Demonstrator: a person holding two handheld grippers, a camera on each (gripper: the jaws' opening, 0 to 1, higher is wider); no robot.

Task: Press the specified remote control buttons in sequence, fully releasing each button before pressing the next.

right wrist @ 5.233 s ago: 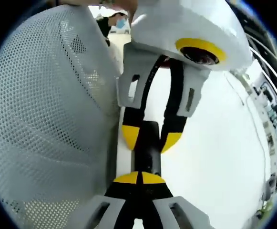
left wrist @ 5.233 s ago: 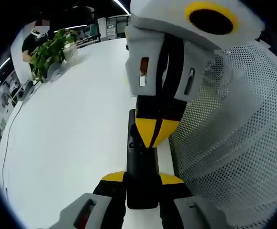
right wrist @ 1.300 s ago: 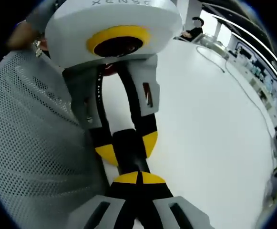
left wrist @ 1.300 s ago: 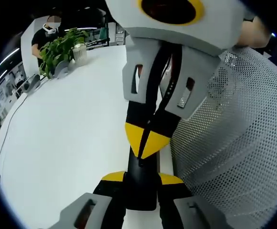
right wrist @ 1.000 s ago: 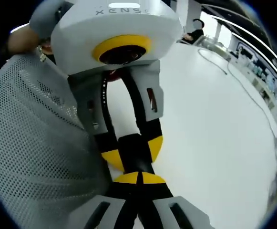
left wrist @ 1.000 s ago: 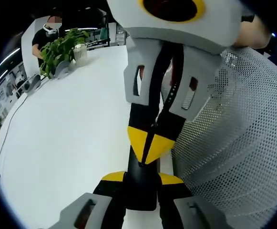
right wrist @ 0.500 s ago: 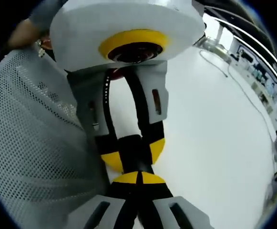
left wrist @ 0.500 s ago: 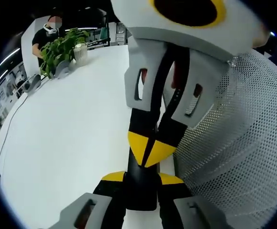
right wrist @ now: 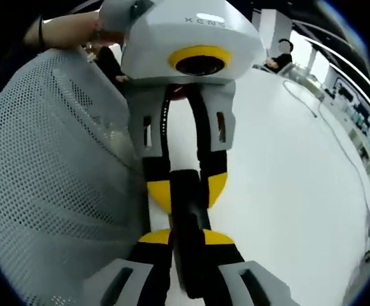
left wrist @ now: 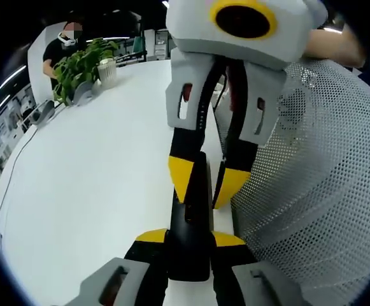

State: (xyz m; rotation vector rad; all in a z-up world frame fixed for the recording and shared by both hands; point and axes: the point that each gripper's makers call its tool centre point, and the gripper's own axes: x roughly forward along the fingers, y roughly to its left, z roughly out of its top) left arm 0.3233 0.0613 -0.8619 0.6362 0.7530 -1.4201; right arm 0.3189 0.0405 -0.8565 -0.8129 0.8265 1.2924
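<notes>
You hold the remote (left wrist: 190, 220) clamped at its near end in your left gripper (left wrist: 190, 237), above the surface (left wrist: 95, 178), steadying it. Your right gripper (left wrist: 206, 185) straddles its far end, jaws parted, apparently clear of any button

The remote control (left wrist: 191, 220) is a long, narrow black bar lying flat on the white table (left wrist: 89, 178), just beside a white mesh basket (left wrist: 312, 185) on its right. Its near end sits clamped between the yellow-tipped jaws of the left gripper (left wrist: 190, 238), which hold its two long sides. The far end runs between the parted yellow tips of the right gripper (left wrist: 200, 182) — whether those tips touch it cannot be told. A small button shows on its dark top face.

From the other side the remote control (right wrist: 188, 210) reads the same — slim, black, level.
</notes>
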